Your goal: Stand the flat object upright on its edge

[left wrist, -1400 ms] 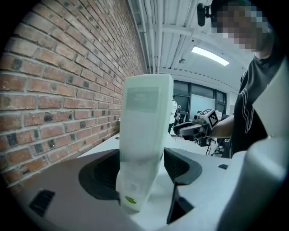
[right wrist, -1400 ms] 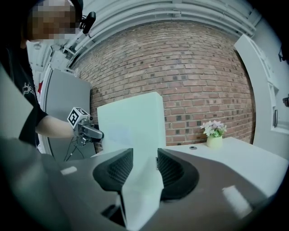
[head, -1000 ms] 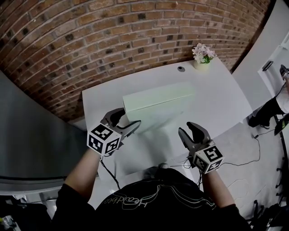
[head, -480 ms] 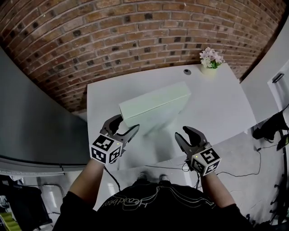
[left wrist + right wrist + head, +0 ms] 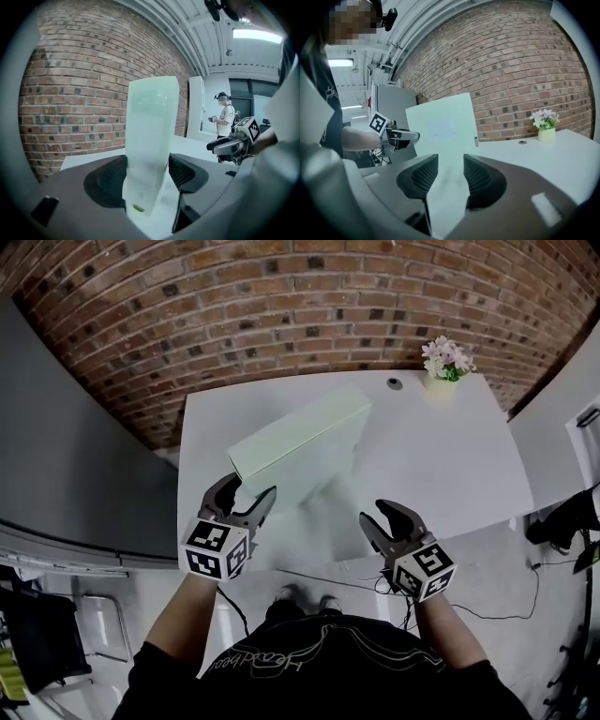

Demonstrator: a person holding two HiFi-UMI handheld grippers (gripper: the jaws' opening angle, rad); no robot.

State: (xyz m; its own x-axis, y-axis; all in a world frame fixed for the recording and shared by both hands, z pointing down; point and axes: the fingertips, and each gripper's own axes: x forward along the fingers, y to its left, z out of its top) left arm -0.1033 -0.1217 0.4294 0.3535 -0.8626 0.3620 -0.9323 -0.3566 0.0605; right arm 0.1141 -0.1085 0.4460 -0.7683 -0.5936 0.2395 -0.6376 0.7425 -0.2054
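Note:
A pale green flat box (image 5: 300,442) stands upright on its long edge on the white table (image 5: 441,456), running diagonally from near left to far right. My left gripper (image 5: 246,498) is at the box's near end. In the left gripper view the box's narrow end (image 5: 150,140) fills the gap between the jaws of the left gripper (image 5: 147,164), and both pads lie against its sides. My right gripper (image 5: 386,521) hovers over the table's front edge, right of the box and apart from it. It stands open and empty; the right gripper view looks past the right gripper (image 5: 446,164) at the box's broad face (image 5: 443,126).
A small pot of flowers (image 5: 445,362) and a dark round thing (image 5: 395,383) sit at the table's far right corner. A brick wall (image 5: 281,315) runs behind the table, and a grey partition (image 5: 66,456) stands to the left. A person (image 5: 226,117) stands far off. Cables (image 5: 487,610) lie on the floor.
The box's near end has swung toward me, so it now lies more diagonally on the table. The left gripper stayed at that end. The right gripper has barely moved.

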